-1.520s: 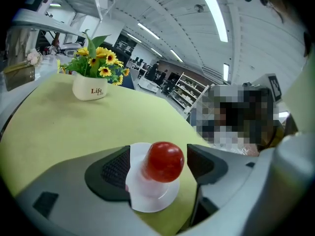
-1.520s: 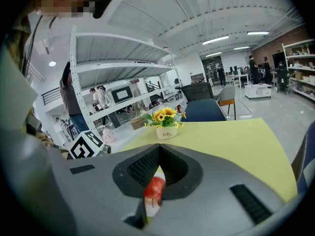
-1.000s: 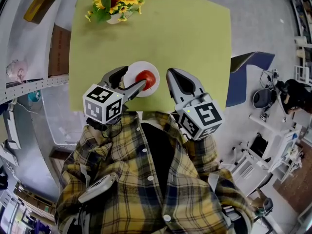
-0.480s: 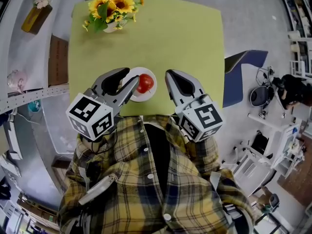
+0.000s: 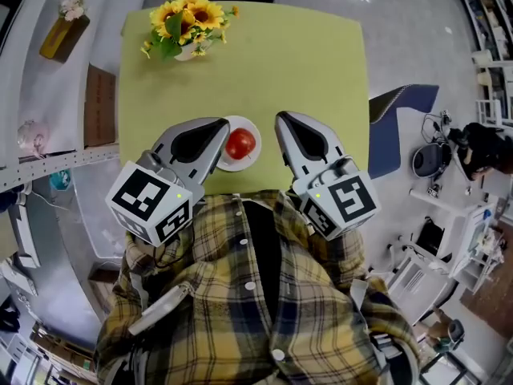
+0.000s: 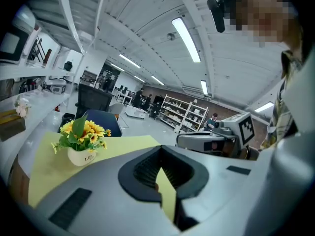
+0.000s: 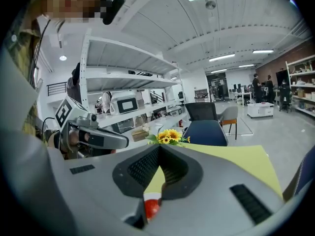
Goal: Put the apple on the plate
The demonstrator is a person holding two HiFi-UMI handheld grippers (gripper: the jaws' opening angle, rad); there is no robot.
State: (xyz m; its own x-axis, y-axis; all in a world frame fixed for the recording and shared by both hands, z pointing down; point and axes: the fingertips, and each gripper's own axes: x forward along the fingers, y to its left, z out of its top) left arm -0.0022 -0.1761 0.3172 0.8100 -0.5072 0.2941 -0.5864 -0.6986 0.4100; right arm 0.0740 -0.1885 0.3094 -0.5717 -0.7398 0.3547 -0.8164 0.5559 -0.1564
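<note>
A red apple point(image 5: 240, 143) lies on a small white plate point(image 5: 228, 164) near the front edge of the yellow-green table point(image 5: 304, 62). My left gripper point(image 5: 222, 125) hangs just left of the plate and above it. Its jaws have just been closing, and they now meet with nothing between them point(image 6: 160, 154). My right gripper point(image 5: 280, 119) hovers right of the plate, also shut and empty point(image 7: 158, 150). In the right gripper view the apple point(image 7: 151, 209) shows low down, in the gap beneath the jaws.
A white vase of sunflowers point(image 5: 186, 18) stands at the table's far left corner. A blue chair point(image 5: 401, 127) sits off the right side of the table, and white shelving point(image 5: 48, 143) runs along the left. The person's plaid shirt point(image 5: 240, 295) fills the lower part of the head view.
The left gripper's jaws were open by the apple; they have closed empty and the gripper has lifted away. The apple stays on the plate. The right gripper has risen a little.
</note>
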